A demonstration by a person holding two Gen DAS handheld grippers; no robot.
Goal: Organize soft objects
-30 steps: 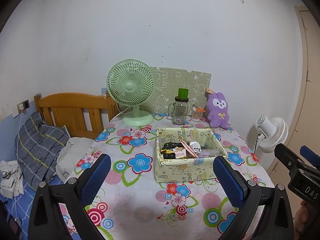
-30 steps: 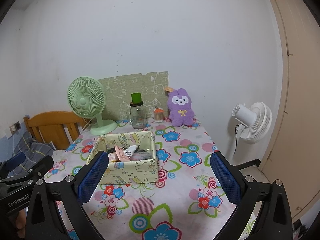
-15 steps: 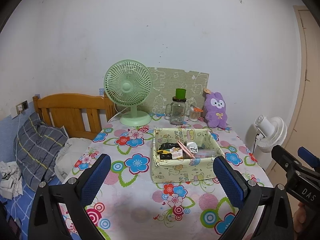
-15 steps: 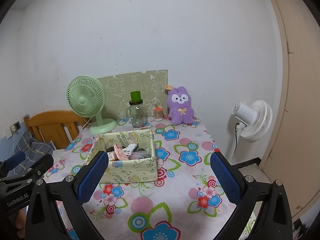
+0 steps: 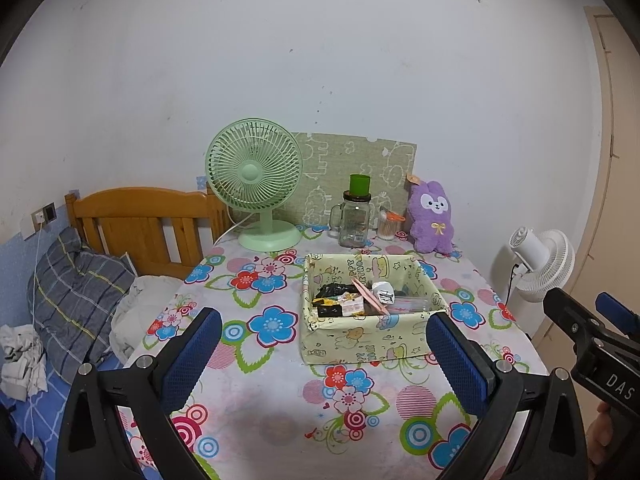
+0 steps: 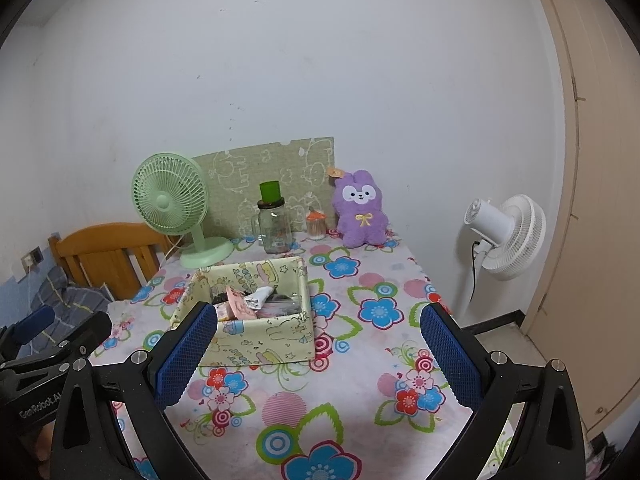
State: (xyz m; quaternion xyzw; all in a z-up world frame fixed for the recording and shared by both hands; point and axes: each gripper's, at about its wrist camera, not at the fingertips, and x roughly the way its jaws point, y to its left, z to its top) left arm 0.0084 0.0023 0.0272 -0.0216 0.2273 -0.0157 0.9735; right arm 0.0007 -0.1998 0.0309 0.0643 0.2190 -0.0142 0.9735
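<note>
Two grippers hang over the near end of the worktop (image 5: 280, 432) with its bright flower cloth, and both have their blue fingers spread wide with nothing between them. The left gripper (image 5: 324, 360) sits near and to the left; the right gripper (image 6: 318, 354) sits near and to the right.

One soft toy looks like the thing to tidy: the fluffy purple plush bunny with a yellow bow (image 6: 362, 210). It stands upright at the far end, close to the wall, to the right of the clear glass jar with a green cup on top (image 6: 273, 220). It is well apart from both sets of fingers (image 6: 450, 354).

Next, I think the right gripper should go, since the bunny is on its side. To do it well, go over or around the pale yellow cloth box with cartoon prints (image 5: 360, 344), stay clear of the jar, and squeeze the bunny's round middle gently. The box is already partly full of small things.
</note>
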